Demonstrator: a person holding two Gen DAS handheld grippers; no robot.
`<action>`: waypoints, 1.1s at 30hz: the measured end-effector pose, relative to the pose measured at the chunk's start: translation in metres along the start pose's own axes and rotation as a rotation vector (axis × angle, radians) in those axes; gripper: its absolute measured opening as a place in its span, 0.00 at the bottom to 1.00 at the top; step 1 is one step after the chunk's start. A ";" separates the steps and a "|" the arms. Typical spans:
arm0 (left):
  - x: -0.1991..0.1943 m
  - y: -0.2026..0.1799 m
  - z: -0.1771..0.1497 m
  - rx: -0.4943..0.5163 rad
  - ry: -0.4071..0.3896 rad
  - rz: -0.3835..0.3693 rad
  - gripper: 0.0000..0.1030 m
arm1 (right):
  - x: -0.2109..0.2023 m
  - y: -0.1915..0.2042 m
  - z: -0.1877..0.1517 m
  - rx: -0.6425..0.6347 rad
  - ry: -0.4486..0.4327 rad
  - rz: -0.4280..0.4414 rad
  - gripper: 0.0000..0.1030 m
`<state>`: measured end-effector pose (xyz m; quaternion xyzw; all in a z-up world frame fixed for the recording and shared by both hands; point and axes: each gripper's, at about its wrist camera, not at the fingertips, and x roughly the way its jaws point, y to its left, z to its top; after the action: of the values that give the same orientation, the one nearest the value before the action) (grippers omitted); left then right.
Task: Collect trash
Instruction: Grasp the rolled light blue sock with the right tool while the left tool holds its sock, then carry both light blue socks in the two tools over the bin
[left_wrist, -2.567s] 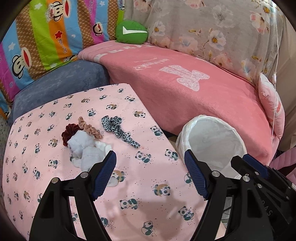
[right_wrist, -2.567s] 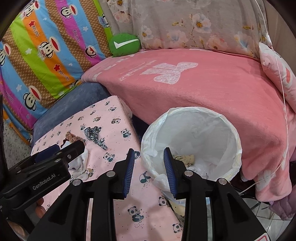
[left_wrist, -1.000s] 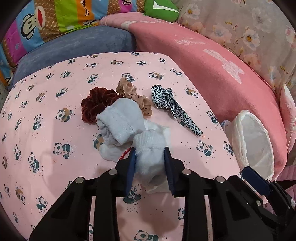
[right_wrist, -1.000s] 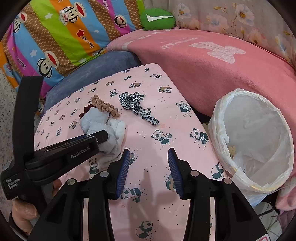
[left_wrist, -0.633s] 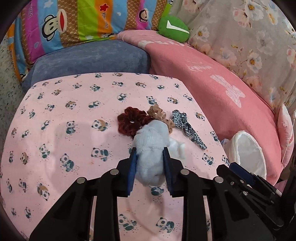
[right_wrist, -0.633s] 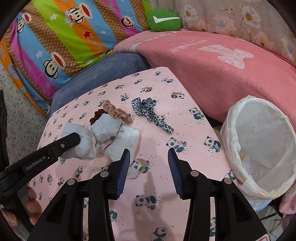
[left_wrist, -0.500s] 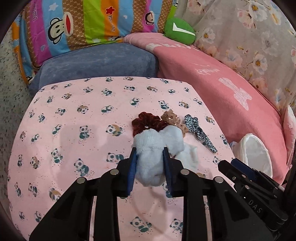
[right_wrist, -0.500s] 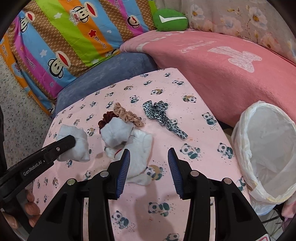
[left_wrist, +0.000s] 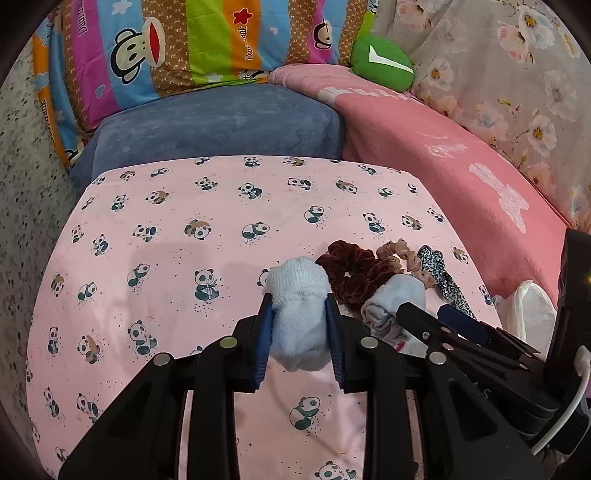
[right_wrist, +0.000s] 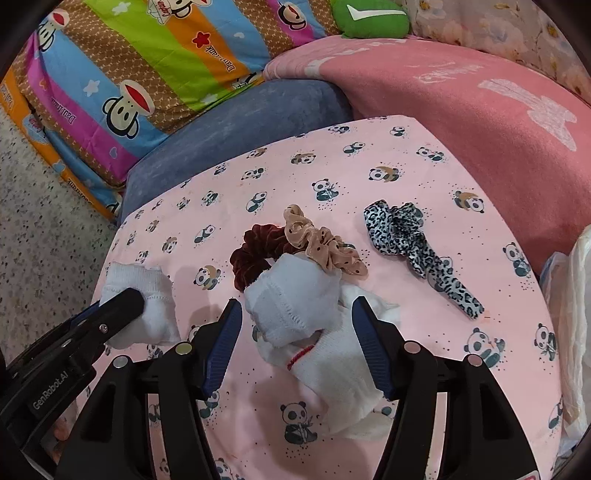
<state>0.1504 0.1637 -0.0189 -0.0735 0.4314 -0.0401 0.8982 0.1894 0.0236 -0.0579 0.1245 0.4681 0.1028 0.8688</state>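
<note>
My left gripper is shut on a rolled pale blue sock, held just above the panda-print cloth. The right wrist view shows that sock off to the left of the pile. My right gripper hovers over the pile and its jaws are opening. A second rolled pale sock lies between its fingers, with neither pad pressing on it. A flat white sock with red trim lies under and in front of that roll.
Behind the pile lie a maroon scrunchie, a beige one and a leopard-print hair tie. The white-lined bin stands off the table's right edge. A pink-covered sofa and striped cushions lie beyond.
My left gripper has carried its sock up and to the left, away from the pile. My right gripper has moved left over the remaining socks and its jaws have widened.
</note>
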 end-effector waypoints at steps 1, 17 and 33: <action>0.002 0.001 0.000 -0.001 0.003 0.000 0.26 | 0.006 0.000 0.000 0.011 0.008 0.005 0.61; -0.010 -0.035 -0.014 0.049 0.008 -0.027 0.26 | -0.020 -0.017 -0.025 0.053 -0.007 0.084 0.25; -0.046 -0.144 -0.036 0.223 -0.027 -0.118 0.26 | -0.139 -0.082 -0.051 0.128 -0.182 -0.008 0.26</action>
<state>0.0928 0.0244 0.0183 0.0007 0.4071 -0.1397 0.9026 0.0766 -0.0896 -0.0007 0.1865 0.3933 0.0573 0.8985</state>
